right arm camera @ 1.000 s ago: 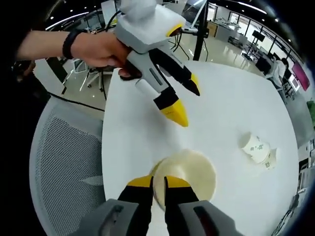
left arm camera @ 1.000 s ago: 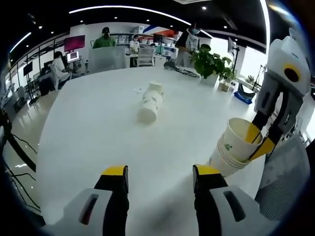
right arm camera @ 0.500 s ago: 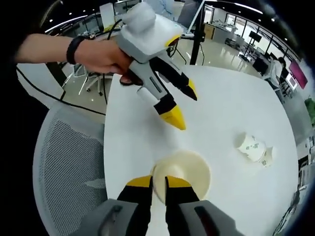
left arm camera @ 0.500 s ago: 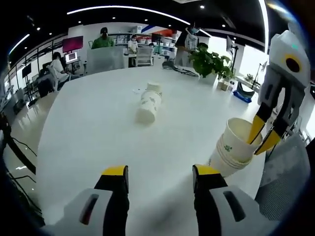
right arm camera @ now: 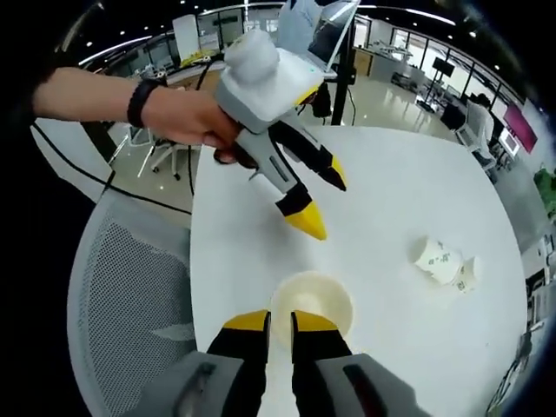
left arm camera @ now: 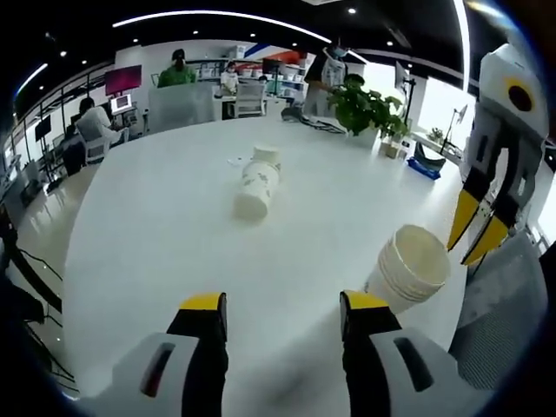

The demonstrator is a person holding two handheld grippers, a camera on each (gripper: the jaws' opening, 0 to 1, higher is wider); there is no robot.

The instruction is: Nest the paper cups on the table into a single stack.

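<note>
A stack of nested paper cups (left arm camera: 408, 271) stands upright near the white table's (left arm camera: 148, 234) right edge. It appears from above as a round rim (right arm camera: 311, 301). Two more cups (left arm camera: 257, 184), one tucked into the other, lie on their sides mid-table, also seen far right (right arm camera: 445, 263). My left gripper (left arm camera: 285, 313) is open with nothing between its fingers, low over the table; a hand holds it (right arm camera: 320, 201) beyond the stack. My right gripper (right arm camera: 280, 325) is closed to a thin slit, and its yellow tips (left arm camera: 475, 231) hang just above and right of the stack's rim, apart from it.
A grey mesh chair (right arm camera: 130, 295) sits against the table edge by the stack, also at lower right (left arm camera: 504, 326). Potted plants (left arm camera: 372, 109) stand at the table's far right. People sit at desks (left arm camera: 182, 74) beyond the far end.
The right gripper, earlier pinching the top cup's rim, has let go and lifted clear. The top cup has sunk deeper into the stack. The left gripper stays open.
</note>
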